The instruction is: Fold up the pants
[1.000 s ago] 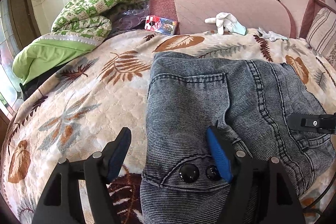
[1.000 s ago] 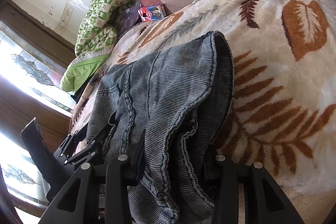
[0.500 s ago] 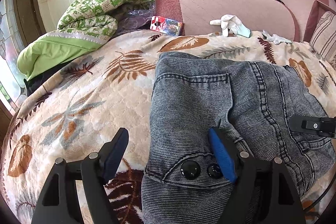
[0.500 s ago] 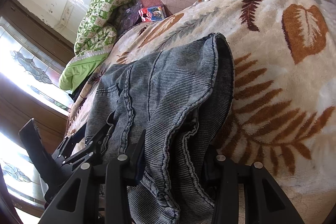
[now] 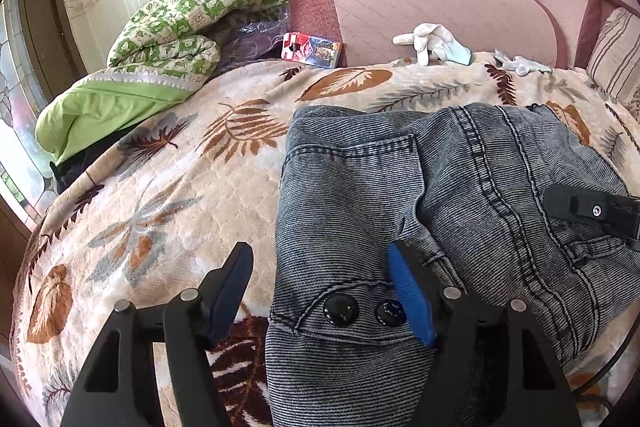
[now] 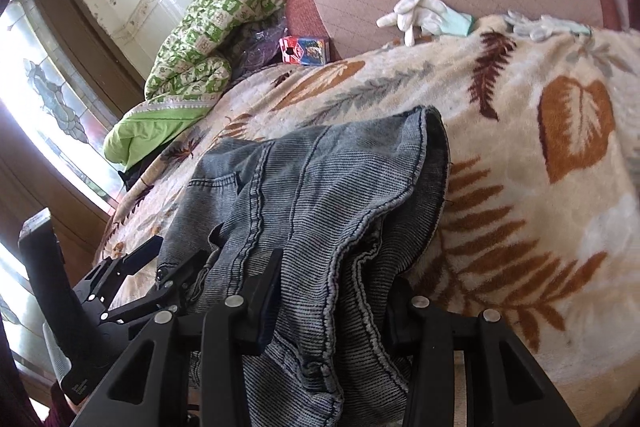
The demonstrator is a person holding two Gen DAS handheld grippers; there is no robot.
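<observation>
Grey-blue denim pants lie folded over on the leaf-patterned blanket, waistband with two black buttons nearest me. My left gripper is open, its jaws wide apart astride the pants' left edge at the waistband. In the right wrist view the pants run between the fingers of my right gripper, which is open with bunched denim lying between the jaws. The left gripper also shows at the left in the right wrist view.
A green patterned quilt is piled at the back left. A red card packet, a white glove and a second glove lie by the pink headboard cushion. A striped pillow is far right.
Both grippers have tilted up and drawn back slightly, so the far end of the bed shows more. The pants lie about as before; both grippers stay open.
</observation>
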